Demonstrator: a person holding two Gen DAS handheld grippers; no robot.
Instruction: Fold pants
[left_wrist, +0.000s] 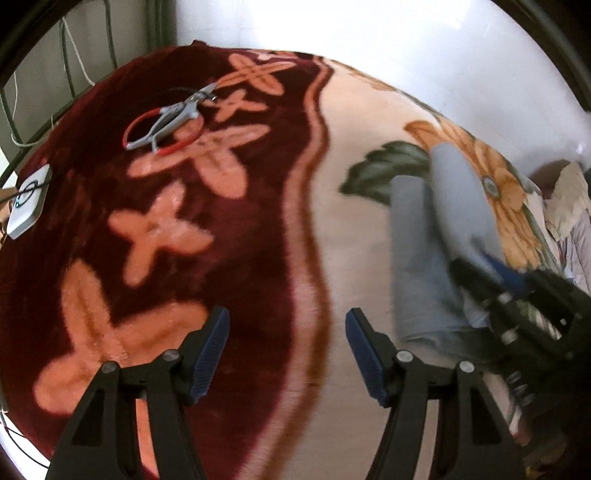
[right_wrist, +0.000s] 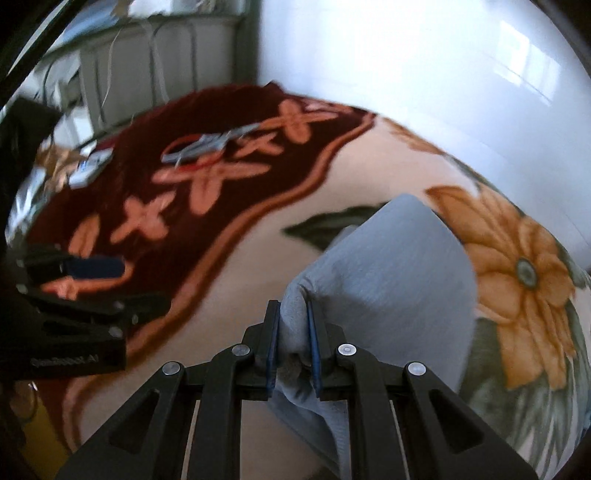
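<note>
The right gripper (right_wrist: 291, 343) is clamped narrow on a bunched fold of the pale blue pants (right_wrist: 391, 273), the cloth pinched between its blue pads and ballooning out ahead of the fingers. The rest of the garment trails from the grip, part of it raised off the bed and part hanging below the jaws. The left gripper (left_wrist: 286, 354) hangs beside it with its jaws standing wide and nothing between them, tilted down over the plush blanket (left_wrist: 229, 258) where the maroon border meets the cream field.

From the left wrist view the pants appear as two loose rolled legs lying on the cream part of the blanket, next to a printed orange flower (left_wrist: 491, 173), with the right gripper at their near end. Farther off on the maroon border lie a pair of grey snips (left_wrist: 173, 114) across a red ring (left_wrist: 162, 134), and a small white device (left_wrist: 27, 205) sits at the blanket's edge.

The risk here looks plain: the grip is on a wad, not a clean hem or waistband, so the layers could slide apart or the fold come out crooked. With one gripper carrying the whole garment, the free leg could drag and twist on the plush pile. A wide sweep towards the maroon side might also snag the snips.
</note>
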